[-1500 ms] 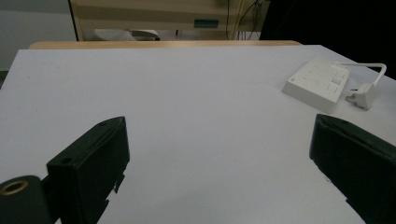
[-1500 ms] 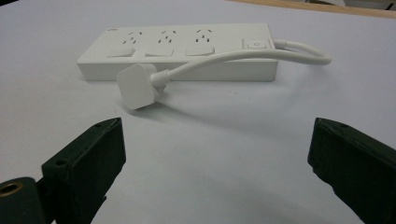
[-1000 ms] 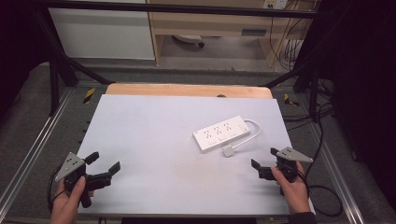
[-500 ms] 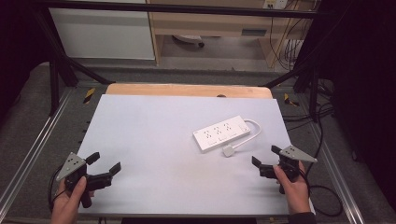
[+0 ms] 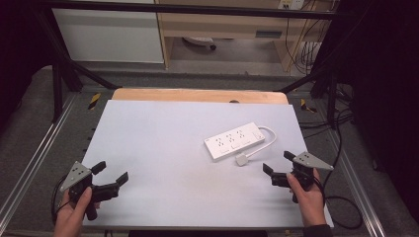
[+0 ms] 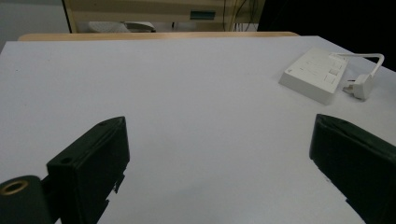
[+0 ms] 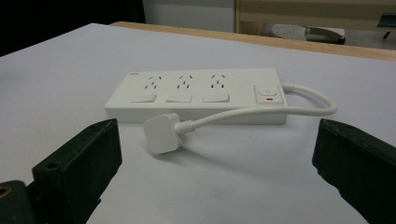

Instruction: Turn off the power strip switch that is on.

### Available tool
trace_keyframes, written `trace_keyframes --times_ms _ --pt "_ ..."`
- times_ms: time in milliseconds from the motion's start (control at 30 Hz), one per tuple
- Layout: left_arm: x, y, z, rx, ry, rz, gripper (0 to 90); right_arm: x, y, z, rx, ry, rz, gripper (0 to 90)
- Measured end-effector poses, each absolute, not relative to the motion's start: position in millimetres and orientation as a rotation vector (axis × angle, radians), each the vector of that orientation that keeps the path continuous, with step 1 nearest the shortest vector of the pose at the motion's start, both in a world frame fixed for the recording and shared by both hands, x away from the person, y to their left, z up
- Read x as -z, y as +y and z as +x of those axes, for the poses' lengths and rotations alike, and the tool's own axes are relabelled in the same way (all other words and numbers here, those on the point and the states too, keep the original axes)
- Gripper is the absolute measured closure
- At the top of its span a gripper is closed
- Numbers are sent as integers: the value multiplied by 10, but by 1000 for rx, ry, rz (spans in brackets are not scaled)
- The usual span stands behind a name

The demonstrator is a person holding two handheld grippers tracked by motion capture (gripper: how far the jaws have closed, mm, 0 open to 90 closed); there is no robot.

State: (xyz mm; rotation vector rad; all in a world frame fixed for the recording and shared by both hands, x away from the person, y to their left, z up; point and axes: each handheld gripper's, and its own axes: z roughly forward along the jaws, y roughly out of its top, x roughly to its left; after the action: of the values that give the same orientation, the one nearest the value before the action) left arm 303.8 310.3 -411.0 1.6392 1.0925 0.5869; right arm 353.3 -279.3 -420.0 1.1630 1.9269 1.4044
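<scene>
Approach stage: both claws spread wide, nothing gripped.

White power strip [image 5: 235, 141] lies flat on the tabletop [image 5: 163, 133], right of centre, its cord looping round to the plug [image 5: 241, 159] lying just in front of it. Right claw [image 5: 278, 169] faces the plug from near, empty. Left claw [image 5: 111, 173] sits well apart at the near left corner, empty. Likely next: right claw advances and closes on the plug; needs a low, level line.

Even overhead light is brightening your white table [image 5: 163, 143]; surroundings at 3 and 9 o'clock are falling into darkness. The power strip [image 7: 196, 93] is casting soft shadows, and your near jaws are blurring.
</scene>
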Motion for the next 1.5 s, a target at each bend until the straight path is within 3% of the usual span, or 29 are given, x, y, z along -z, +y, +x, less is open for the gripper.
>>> trace_keyframes --times_ms 1500 --pt "4126 3062 3029 -569 1076 1679 45 3765 -2713 3659 -1351 1884 1192 52"
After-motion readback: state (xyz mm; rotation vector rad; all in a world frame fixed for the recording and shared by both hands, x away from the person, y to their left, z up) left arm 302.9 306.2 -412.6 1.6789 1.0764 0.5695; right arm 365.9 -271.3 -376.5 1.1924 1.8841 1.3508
